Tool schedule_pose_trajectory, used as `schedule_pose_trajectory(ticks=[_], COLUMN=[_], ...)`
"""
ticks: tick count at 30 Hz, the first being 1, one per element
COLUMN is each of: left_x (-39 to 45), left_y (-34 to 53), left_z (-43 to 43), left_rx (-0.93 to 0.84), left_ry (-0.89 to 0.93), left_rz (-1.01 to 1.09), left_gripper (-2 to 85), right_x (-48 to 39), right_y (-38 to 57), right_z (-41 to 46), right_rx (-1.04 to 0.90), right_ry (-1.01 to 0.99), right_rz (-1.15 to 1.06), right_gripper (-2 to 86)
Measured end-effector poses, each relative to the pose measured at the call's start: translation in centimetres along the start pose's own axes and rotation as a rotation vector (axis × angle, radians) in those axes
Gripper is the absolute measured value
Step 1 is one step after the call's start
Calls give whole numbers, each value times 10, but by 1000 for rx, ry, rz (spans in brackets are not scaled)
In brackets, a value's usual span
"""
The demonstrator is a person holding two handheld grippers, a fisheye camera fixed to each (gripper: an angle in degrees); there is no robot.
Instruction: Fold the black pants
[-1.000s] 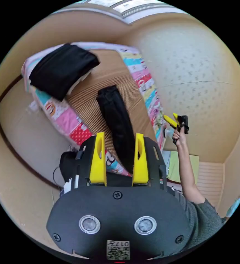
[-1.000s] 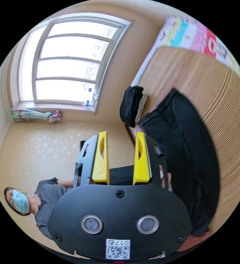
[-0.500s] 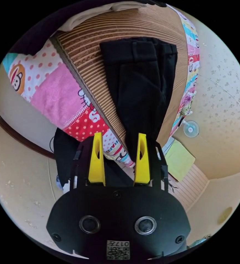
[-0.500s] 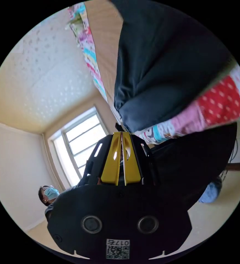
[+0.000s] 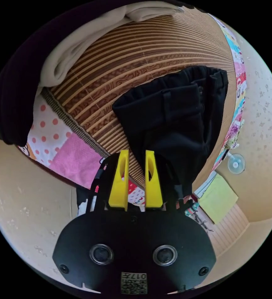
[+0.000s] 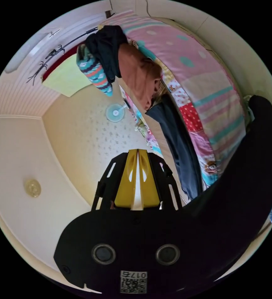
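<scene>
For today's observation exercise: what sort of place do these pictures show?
Most likely a bedroom in a home: a bed with a patterned quilt under a woven mat, black pants on the mat, and a fan nearby.

pants (image 5: 176,124) on mat (image 5: 117,81), mat on quilt (image 5: 70,152)

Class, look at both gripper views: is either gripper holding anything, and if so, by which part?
Nothing is visibly held. The left gripper has a gap between its jaws beside the black pants; the right gripper is shut with nothing visible between its jaws.
</scene>
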State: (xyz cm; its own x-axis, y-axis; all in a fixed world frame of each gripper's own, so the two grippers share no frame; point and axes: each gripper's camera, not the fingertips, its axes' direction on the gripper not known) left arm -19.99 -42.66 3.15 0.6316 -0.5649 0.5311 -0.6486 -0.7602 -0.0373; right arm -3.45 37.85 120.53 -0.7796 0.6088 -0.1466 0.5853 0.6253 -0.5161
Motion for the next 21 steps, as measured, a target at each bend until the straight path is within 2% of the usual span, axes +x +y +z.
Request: schedule_pose_trajectory(ticks=[4,6,7,10,11,12,14,17,21], left_x=[-8,-21,-44,-127,-157,-170,-210,-221,-202], left_y=[7,25,35,62,79,88,120,137,141], left_z=[-17,-42,-58,-85,-94,-98,-102,-89,-79], left_rx=[-174,-137,-101,38,117,154,234,182,125], left_ry=[96,110,126,273,242,236,303,370,351], left_rz=[346,503,477,191,44,-14,-162,-160,-99], left_gripper=[15,5,-1,-7,-7,-7,-2,35,106], right_x=[-30,-43,-51,-63,-66,-67,-73,-85,-100], right_y=[7,6,5,4,5,5,5,3,1], right_z=[17,31,40,63,70,73,83,91,98], right_rx=[-119,-178,-212,-270,-280,-283,-282,-278,-292], right_ry=[179,213,230,270,283,287,282,292,365], right_rz=[40,30,21,28,41,48,67,74,86], right_gripper=[4,4,5,5,4,4,5,6,11])
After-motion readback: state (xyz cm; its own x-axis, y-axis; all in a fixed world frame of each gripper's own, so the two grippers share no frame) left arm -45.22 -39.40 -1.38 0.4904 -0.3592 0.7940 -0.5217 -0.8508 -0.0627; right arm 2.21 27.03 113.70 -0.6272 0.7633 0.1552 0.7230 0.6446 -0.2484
